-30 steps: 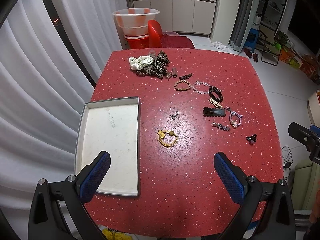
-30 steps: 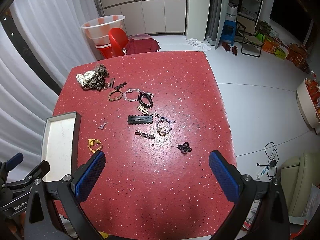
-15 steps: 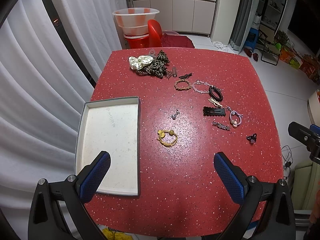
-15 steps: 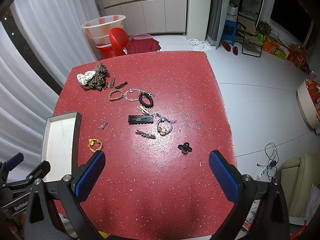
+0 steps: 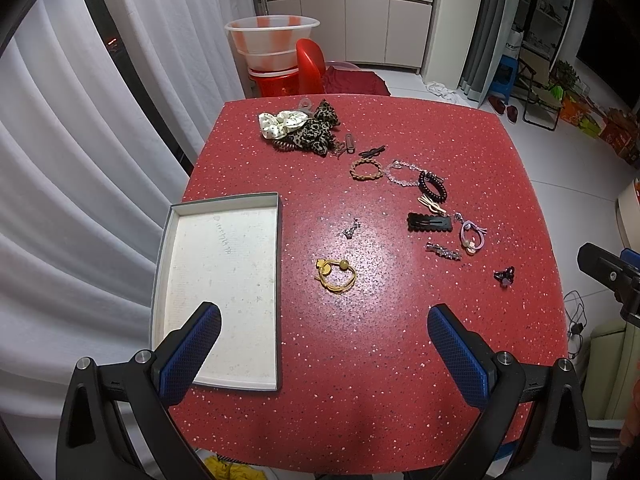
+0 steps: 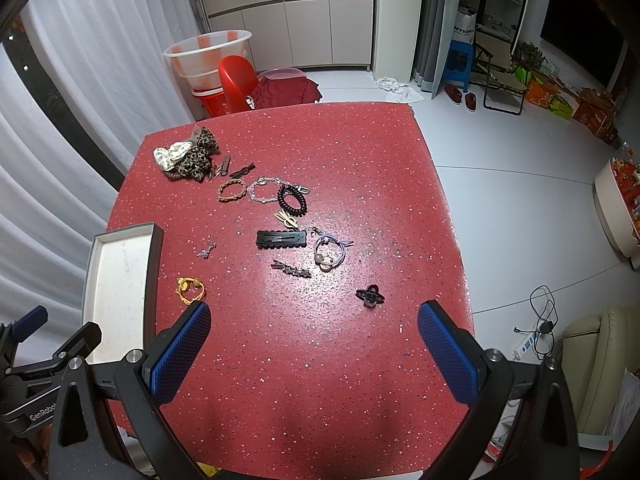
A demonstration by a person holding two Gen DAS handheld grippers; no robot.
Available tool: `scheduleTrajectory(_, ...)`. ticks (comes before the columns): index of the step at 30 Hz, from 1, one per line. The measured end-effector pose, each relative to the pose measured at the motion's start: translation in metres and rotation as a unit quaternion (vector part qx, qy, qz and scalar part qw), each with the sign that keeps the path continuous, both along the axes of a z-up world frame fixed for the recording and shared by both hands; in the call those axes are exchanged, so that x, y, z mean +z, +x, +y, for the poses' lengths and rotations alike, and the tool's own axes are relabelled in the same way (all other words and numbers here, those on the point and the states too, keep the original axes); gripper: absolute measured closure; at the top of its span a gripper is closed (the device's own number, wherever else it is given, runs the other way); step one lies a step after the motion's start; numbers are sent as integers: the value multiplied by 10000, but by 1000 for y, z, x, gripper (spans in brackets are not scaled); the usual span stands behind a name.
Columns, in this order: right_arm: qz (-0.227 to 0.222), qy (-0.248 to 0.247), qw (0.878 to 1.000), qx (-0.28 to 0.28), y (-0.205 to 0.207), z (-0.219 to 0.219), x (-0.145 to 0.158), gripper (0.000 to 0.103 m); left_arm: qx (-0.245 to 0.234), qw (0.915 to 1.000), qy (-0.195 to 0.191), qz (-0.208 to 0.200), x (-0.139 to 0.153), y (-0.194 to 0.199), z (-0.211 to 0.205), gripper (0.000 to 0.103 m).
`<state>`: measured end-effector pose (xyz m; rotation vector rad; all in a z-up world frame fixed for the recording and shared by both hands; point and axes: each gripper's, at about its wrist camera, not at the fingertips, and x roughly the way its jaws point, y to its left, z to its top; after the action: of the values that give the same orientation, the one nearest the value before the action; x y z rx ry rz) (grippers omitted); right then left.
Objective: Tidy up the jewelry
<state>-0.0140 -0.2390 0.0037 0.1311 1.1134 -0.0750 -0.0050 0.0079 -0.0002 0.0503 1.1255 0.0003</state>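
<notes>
Jewelry and hair pieces lie scattered on the red speckled table (image 5: pixel 360 400). An empty grey tray (image 5: pixel 276 280) sits at its left; it also shows in the right wrist view (image 6: pixel 154 272). A yellow hair tie (image 5: pixel 336 275) lies right of the tray. A black hair clip (image 5: pixel 429 222), a pink beaded tie (image 5: pixel 472 237) and a small black claw clip (image 6: pixel 369 294) lie further right. Scrunchies (image 5: pixel 298 128) are piled at the far side. My left gripper (image 5: pixel 324 354) is open and empty above the near edge. My right gripper (image 6: pixel 314 350) is open and empty too.
A brown braided bracelet (image 5: pixel 365 169), a clear bead bracelet (image 5: pixel 400 174) and a black coil tie (image 5: pixel 432 188) lie mid-table. White curtains hang at the left. A red chair (image 5: pixel 310 64) and a plastic basin (image 5: pixel 272 38) stand beyond the far edge.
</notes>
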Motion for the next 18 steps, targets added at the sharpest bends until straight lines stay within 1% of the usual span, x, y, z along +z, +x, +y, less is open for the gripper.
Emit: scheduleTrajectory(18, -4, 0, 10000, 0, 0, 0, 0, 0, 15, 10000, 9, 17, -2, -1, 1, 0)
